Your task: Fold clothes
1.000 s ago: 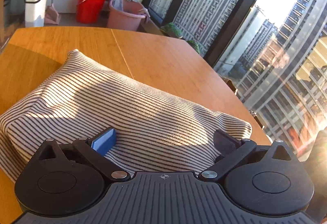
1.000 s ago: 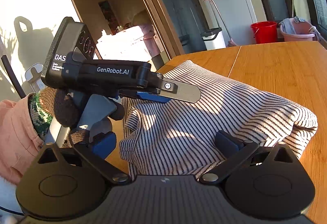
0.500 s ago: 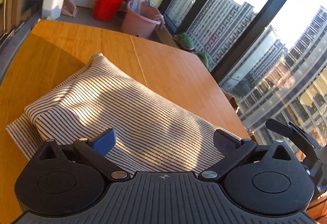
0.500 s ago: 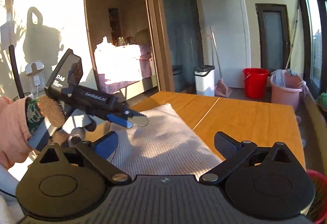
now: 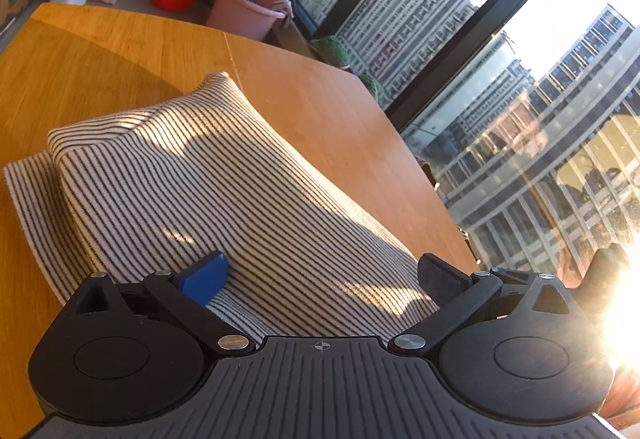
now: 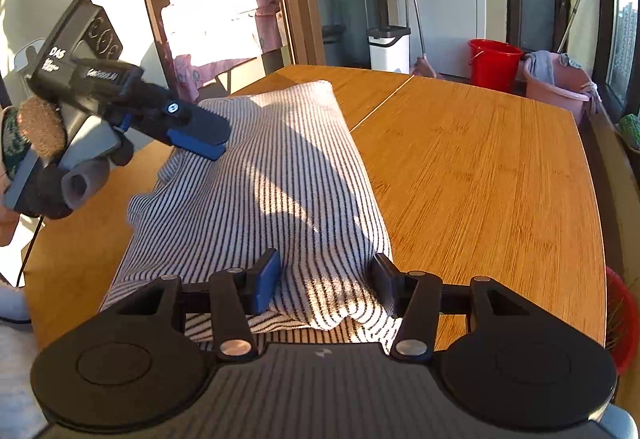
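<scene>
A folded black-and-white striped garment [image 6: 272, 175] lies lengthwise on the wooden table [image 6: 480, 167]. My right gripper [image 6: 324, 277] is at its near end. The jaws are closing, with a bunched ridge of the cloth's right-hand edge between the blue pad [image 6: 264, 279] and the black pad [image 6: 384, 285]. My left gripper [image 5: 320, 277] stands wide open low over the same garment [image 5: 224, 191], with cloth under it and nothing pinched. From the right wrist view, the left gripper [image 6: 200, 141] hangs over the garment's far left side, held by a gloved hand [image 6: 40, 127].
Beyond the table's far end stand a red bucket [image 6: 494, 63], a pink basin [image 6: 560, 85] with cloth in it and a white bin [image 6: 390, 49]. Tall windows [image 5: 520, 99] run along the table's right edge. A red basket [image 6: 622, 319] sits below the near right corner.
The right jaws have narrowed from wide open. Half a second ago the right gripper was raised off the cloth; now it is down on the garment's near end. The left gripper stayed open and rolled slightly.
</scene>
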